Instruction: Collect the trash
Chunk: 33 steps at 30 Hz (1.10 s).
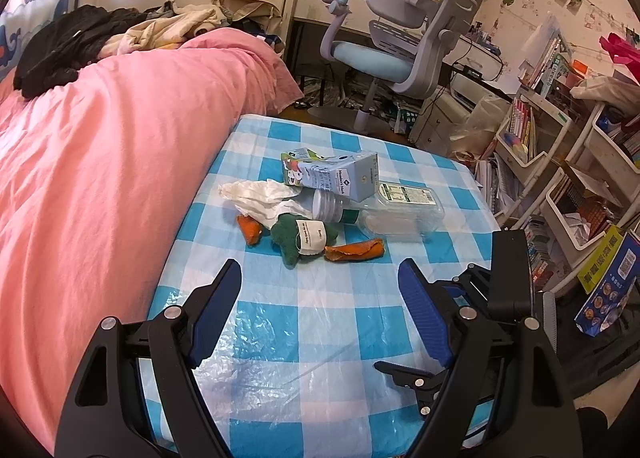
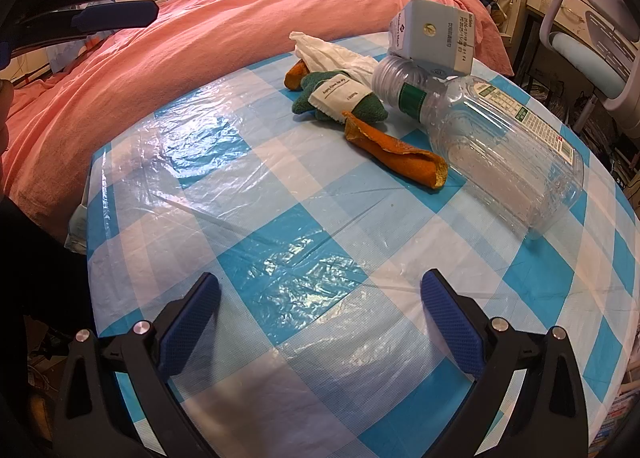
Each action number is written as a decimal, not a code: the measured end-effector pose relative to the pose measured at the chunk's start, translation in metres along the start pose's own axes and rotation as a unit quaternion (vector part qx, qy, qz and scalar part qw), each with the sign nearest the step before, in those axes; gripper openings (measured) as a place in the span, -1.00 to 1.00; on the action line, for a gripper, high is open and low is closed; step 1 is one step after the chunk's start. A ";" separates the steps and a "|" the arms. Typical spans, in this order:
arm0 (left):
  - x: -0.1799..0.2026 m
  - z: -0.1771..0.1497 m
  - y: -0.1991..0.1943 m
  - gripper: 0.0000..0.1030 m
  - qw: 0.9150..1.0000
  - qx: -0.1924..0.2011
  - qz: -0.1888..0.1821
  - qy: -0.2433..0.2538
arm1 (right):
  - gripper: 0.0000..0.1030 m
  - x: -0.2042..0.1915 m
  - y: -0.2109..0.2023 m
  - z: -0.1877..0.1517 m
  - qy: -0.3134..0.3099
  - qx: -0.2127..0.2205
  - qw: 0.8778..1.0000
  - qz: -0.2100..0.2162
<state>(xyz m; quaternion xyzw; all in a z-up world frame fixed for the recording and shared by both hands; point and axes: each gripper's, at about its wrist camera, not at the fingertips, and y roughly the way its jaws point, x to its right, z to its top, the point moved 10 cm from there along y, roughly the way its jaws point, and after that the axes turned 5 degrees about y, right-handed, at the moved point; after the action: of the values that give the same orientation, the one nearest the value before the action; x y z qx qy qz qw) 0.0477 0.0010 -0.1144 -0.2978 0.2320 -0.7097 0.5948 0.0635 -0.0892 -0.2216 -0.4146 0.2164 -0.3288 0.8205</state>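
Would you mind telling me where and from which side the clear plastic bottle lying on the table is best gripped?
Grip the clear plastic bottle across its bare body near the base, coming from above with the open right gripper. It lies on its side, and that end is free, while the carton rests over its neck.

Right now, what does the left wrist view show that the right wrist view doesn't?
Left only: bookshelves, the whole desk chair, and the right gripper beside the open left gripper.
Right only: the open right gripper head-on.
Both: the bottle, carton, tissue, green cloth, peels, checkered table cover.
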 end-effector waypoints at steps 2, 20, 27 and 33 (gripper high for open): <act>0.000 0.000 0.001 0.50 1.000 0.000 0.000 0.000 | 0.88 0.000 0.000 0.000 0.000 0.000 1.000 0.000; 0.000 -0.001 -0.001 0.50 1.000 0.001 -0.001 0.000 | 0.88 0.000 0.000 0.000 0.000 0.000 1.000 0.000; 0.001 -0.001 -0.002 0.50 1.000 0.001 -0.001 0.000 | 0.88 0.000 0.000 0.000 0.000 0.000 1.000 0.000; 0.002 -0.002 -0.002 0.50 1.000 0.000 -0.001 0.000 | 0.88 0.000 0.000 0.000 0.000 0.000 1.000 0.000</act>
<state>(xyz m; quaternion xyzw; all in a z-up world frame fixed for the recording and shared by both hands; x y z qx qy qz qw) 0.0449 -0.0001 -0.1140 -0.2979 0.2313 -0.7105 0.5940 0.0635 -0.0899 -0.2214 -0.4144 0.2162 -0.3286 0.8207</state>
